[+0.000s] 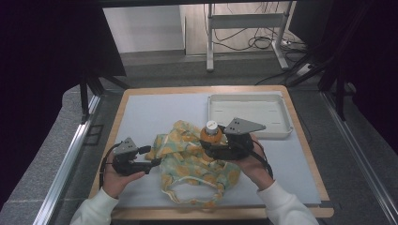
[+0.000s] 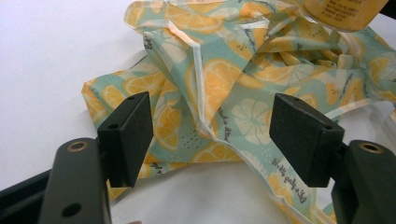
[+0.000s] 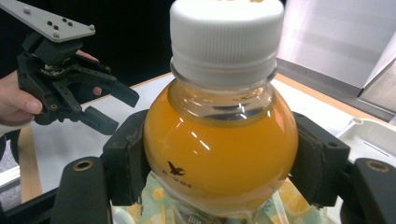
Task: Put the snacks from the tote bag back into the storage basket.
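**Juice bottle clamped over the lemon-print bag**

The orange juice bottle (image 3: pixel 220 140) stands upright with its white cap (image 3: pixel 227 29) on, near the middle of the tabletop (image 1: pixel 145 112) in the high view. The right gripper (image 1: pixel 217 144) has its fingers (image 3: pixel 125 158) closed on the bottle's round belly, one pad pressing each side. The bottle's base sits at the bunched top of the fabric bag (image 1: pixel 192 164), a teal cloth printed with orange and lemon slices; whether the base rests in the cloth or hangs just above it, I cannot tell.

The bag spreads from the bottle toward six o'clock, crumpled, its loop handles (image 1: pixel 197 194) lying near the front edge of the tabletop.

At nine o'clock of the bag, the left gripper (image 1: pixel 149 161) hovers with its fingers (image 2: pixel 130 135) open. In the left gripper view a raised fold of the cloth lies between them, touched by neither pad.

At one o'clock of the bottle sits a shallow white tray (image 1: pixel 281 126), just beside the right gripper's grey plate.
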